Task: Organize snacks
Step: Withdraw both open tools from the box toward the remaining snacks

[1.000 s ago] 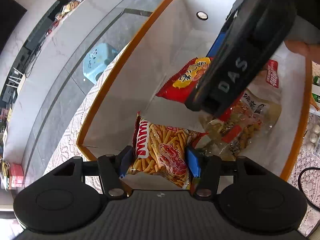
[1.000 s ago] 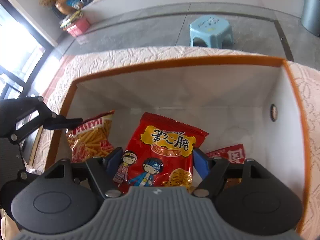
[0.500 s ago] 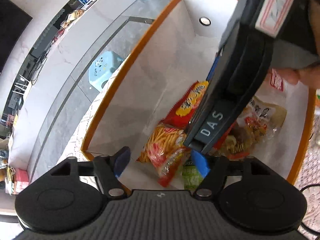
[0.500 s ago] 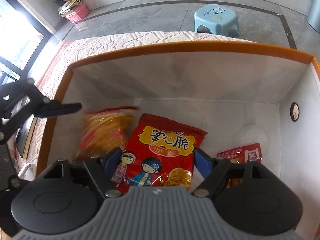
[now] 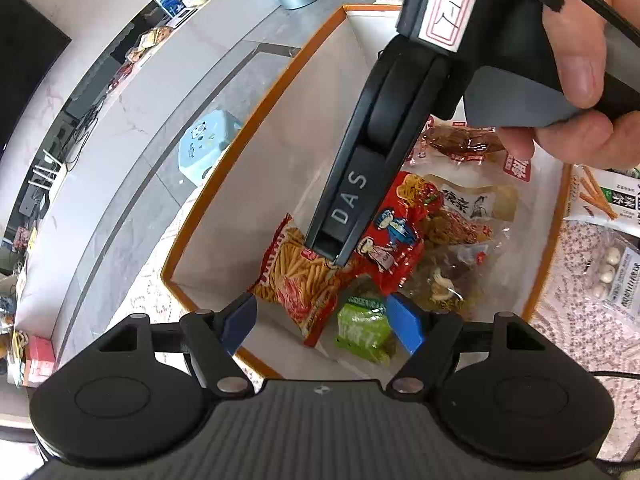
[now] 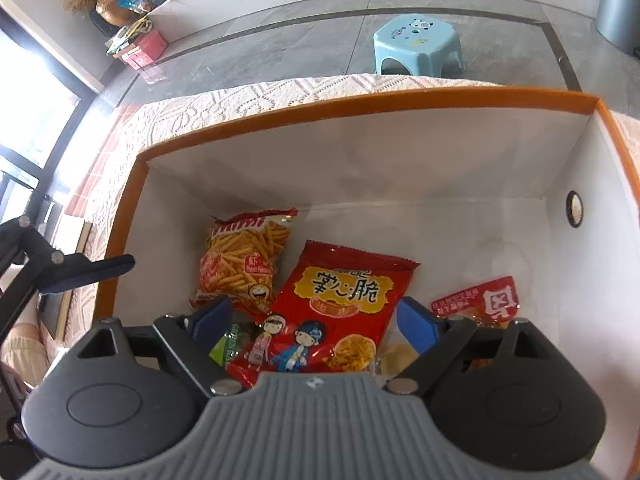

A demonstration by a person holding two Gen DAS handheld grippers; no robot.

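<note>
A white box with an orange rim (image 5: 256,128) (image 6: 360,104) holds several snacks. The orange fries bag (image 5: 298,280) (image 6: 240,260) lies on the box floor, free of any gripper. My left gripper (image 5: 326,326) is open and empty above the box's near edge. My right gripper (image 6: 312,322) is open above the red cartoon snack bag (image 6: 340,312) (image 5: 394,232), which lies in the box between its fingers. A small green packet (image 5: 362,332) (image 6: 230,344) lies beside it. The right gripper's body (image 5: 372,160) hangs over the box.
More packets lie in the box: a red-labelled meat packet (image 5: 468,144) (image 6: 480,300) and clear bags of dried food (image 5: 460,248). Snack packs (image 5: 612,208) lie outside on the lace tablecloth (image 6: 280,92). A blue stool (image 6: 418,40) stands on the floor beyond.
My left gripper opened and let go of the fries bag, which dropped onto the box floor. The left gripper then rose. The red bag also lies lower in the box now.
</note>
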